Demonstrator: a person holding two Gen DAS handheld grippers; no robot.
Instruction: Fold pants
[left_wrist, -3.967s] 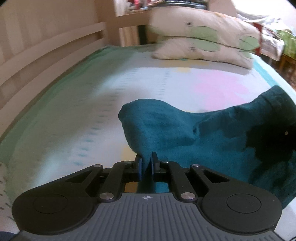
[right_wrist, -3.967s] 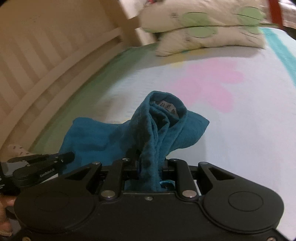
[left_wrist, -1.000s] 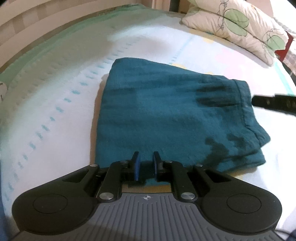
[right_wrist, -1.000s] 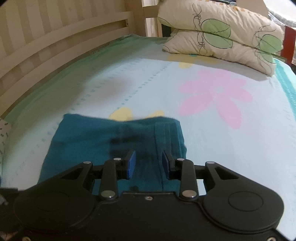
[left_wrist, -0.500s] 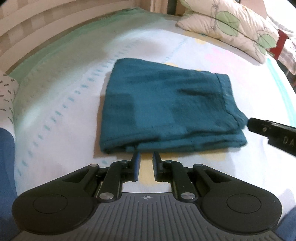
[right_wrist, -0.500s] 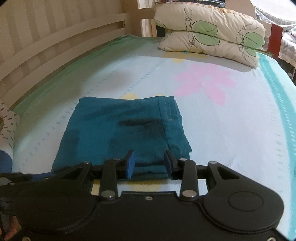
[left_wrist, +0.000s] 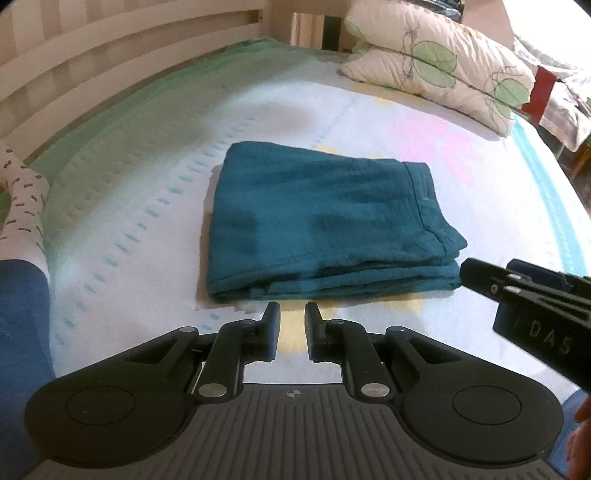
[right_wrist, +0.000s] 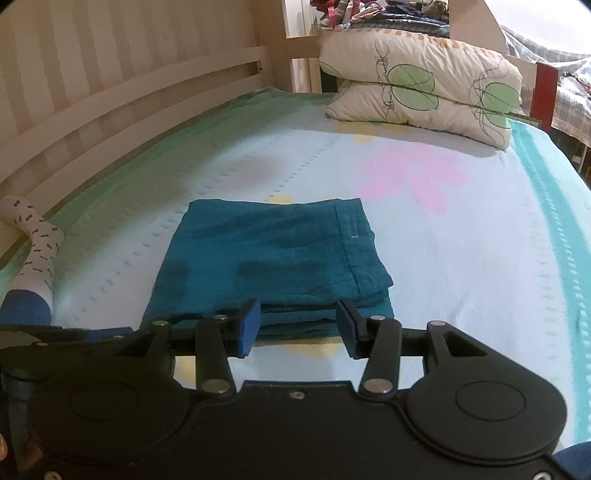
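Since the teal pants (left_wrist: 325, 218) lie folded ahead of the unclenched, empty left gripper (left_wrist: 291, 317) and right gripper (right_wrist: 297, 321), folding is judged done, and only withdrawal is called for.

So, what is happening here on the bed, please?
A person with a gripper in each hand is folding teal pants on the bed. The pants lie in a neat, layered rectangle. The left gripper is just short of their near edge, jaws a little apart and empty. The right gripper sits at the same edge, jaws wide open, holding nothing. Two pillows are stacked at the far end. The folding looks finished.
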